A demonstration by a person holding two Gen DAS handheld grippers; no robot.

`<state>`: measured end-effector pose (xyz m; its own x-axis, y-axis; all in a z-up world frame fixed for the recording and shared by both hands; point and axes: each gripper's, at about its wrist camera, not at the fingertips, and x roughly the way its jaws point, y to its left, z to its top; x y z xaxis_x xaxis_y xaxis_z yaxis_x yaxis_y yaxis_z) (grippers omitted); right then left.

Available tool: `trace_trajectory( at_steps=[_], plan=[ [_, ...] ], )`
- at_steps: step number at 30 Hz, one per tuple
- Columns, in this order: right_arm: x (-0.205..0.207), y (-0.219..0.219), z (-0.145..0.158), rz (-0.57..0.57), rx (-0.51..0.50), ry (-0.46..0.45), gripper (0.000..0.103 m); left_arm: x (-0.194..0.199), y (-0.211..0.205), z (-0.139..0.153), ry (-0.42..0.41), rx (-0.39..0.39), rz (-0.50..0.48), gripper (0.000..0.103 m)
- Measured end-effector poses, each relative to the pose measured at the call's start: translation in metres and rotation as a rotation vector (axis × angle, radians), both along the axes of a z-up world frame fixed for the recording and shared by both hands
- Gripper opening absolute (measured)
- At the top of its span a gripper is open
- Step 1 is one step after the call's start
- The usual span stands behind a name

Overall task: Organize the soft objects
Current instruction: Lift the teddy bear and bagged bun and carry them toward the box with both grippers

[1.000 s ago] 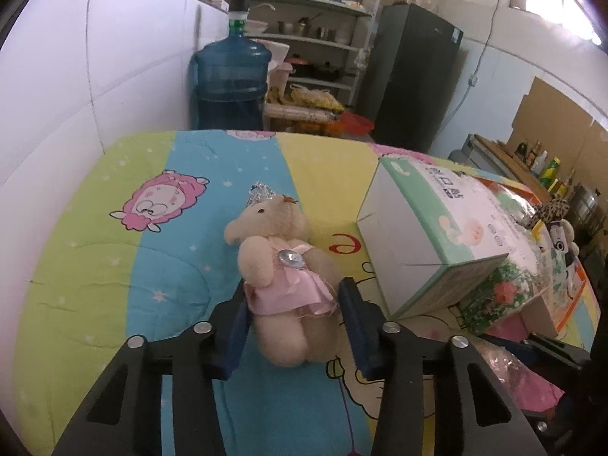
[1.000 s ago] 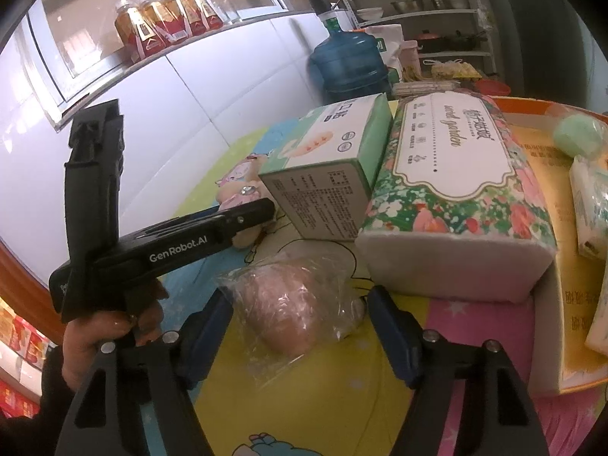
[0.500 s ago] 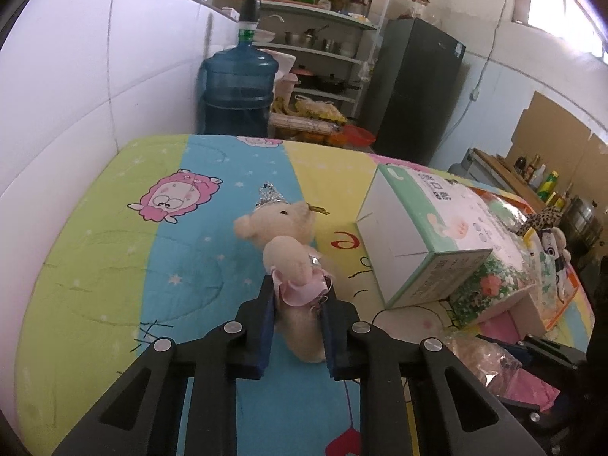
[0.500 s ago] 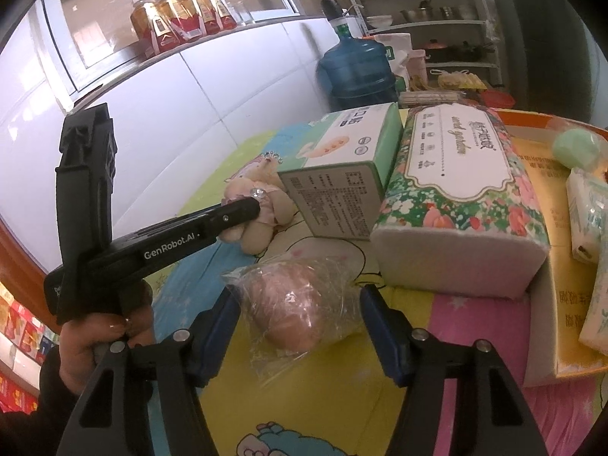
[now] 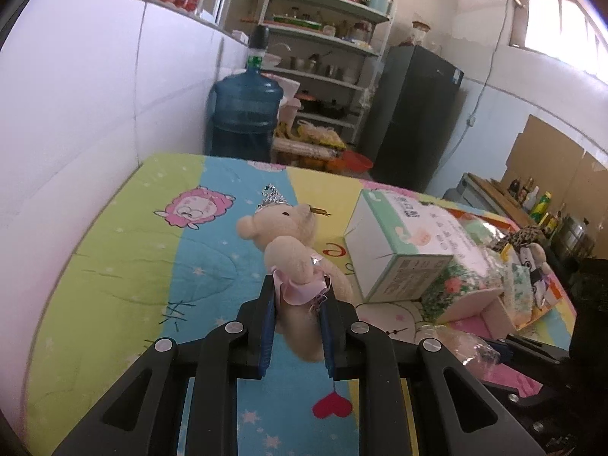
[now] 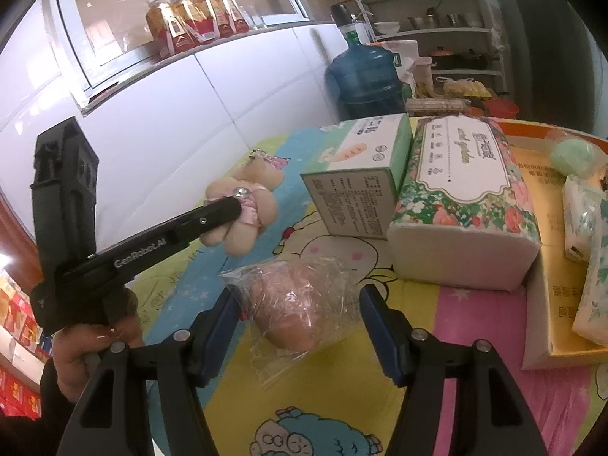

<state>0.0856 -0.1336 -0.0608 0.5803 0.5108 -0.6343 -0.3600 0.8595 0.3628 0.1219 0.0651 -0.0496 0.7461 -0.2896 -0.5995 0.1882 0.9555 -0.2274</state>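
A beige teddy bear [image 5: 283, 228] in a pink dress with a silver cone hat hangs a little above the cartoon quilt [image 5: 133, 266]. My left gripper [image 5: 296, 296] is shut on its waist, and its legs dangle below the pads. The right wrist view shows the same bear [image 6: 258, 190] held off the quilt by the left gripper [image 6: 237, 205]. A pink soft thing in crinkly clear plastic [image 6: 288, 304] lies on the quilt between the fingers of my right gripper [image 6: 300, 304]. Those jaws stand wide on either side of the wrap and do not squeeze it.
A green-and-white carton [image 6: 364, 174] and a floral tissue pack [image 6: 463, 190] lie side by side behind the bagged thing. An orange tray [image 6: 539, 304] at the right holds several soft packs. A white wall borders the quilt's left edge. A blue water bottle [image 5: 243, 114] stands beyond the far edge.
The left jaws closed on the bear's waist and lifted it off the quilt. The right jaws narrowed slightly around the bagged thing.
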Motion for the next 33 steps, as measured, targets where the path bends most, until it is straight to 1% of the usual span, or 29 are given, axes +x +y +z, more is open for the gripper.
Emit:
trace_trajectory(
  at_steps=[14, 21, 33],
  plan=[
    [-0.019, -0.006, 0.020, -0.007, 0.013, -0.061, 0.065, -0.041, -0.012, 0.029, -0.079, 0.028, 0.016, 0.021],
    [-0.027, -0.014, 0.030, -0.019, 0.024, -0.093, 0.065, -0.052, -0.025, 0.042, -0.108, 0.033, -0.006, 0.021],
    [-0.040, -0.045, 0.042, -0.067, 0.061, -0.134, 0.064, -0.059, -0.058, 0.057, -0.142, 0.040, -0.048, 0.021]
  ],
)
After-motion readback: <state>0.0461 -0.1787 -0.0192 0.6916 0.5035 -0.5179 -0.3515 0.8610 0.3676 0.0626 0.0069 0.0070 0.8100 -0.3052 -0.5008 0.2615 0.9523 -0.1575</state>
